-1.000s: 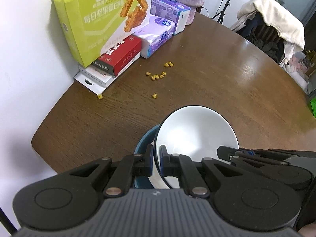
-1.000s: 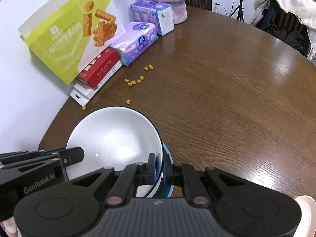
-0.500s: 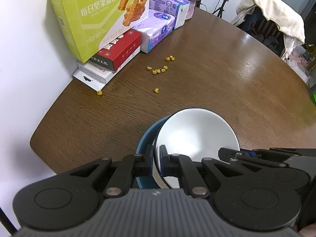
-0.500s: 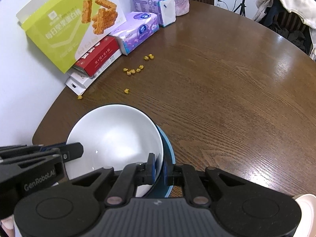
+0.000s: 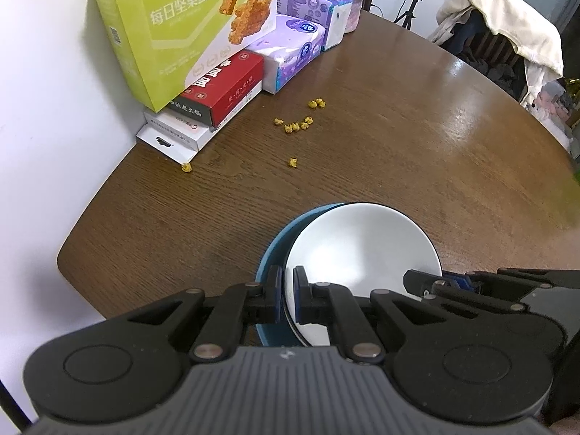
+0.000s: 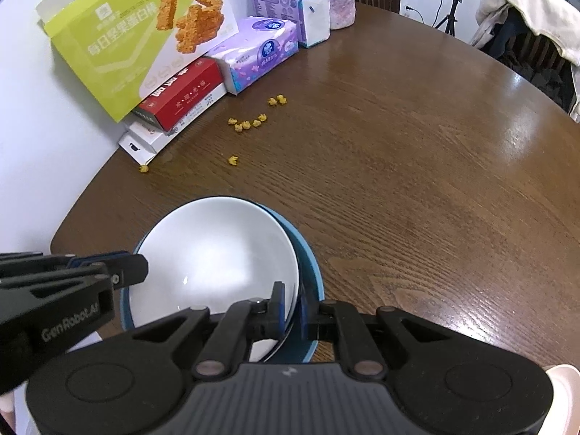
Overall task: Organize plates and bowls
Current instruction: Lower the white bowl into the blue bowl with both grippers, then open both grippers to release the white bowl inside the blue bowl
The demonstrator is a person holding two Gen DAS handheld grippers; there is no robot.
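Left fingers (image 5: 286, 297): I have them pinched tight on the near-left rim of the white bowl (image 5: 362, 250).
Right fingers (image 6: 290, 306): clamped on the opposite rim of the same bowl (image 6: 214, 257), one pad inside the wall, one outside.
Bowl position: between the two sets of fingers, tilted, nested off-centre in the blue bowl (image 5: 275, 250) that sits on the table (image 5: 398, 152) just ahead of the fingers.
Risk, slip: both grips catch only a thin glazed lip; I judge uneven pull from either hand could let the rim slide out.
Risk, drag: the white bowl leans on the blue wall (image 6: 308, 264); lifting askew could tip or shove the blue bowl.
Risk, edge: the stack sits near the table's near edge; a shove toward me could send it off.
Risk, crumbs: yellow crumbs (image 5: 295, 125) lie well ahead of the fingers; sliding the bowls there would scatter them.
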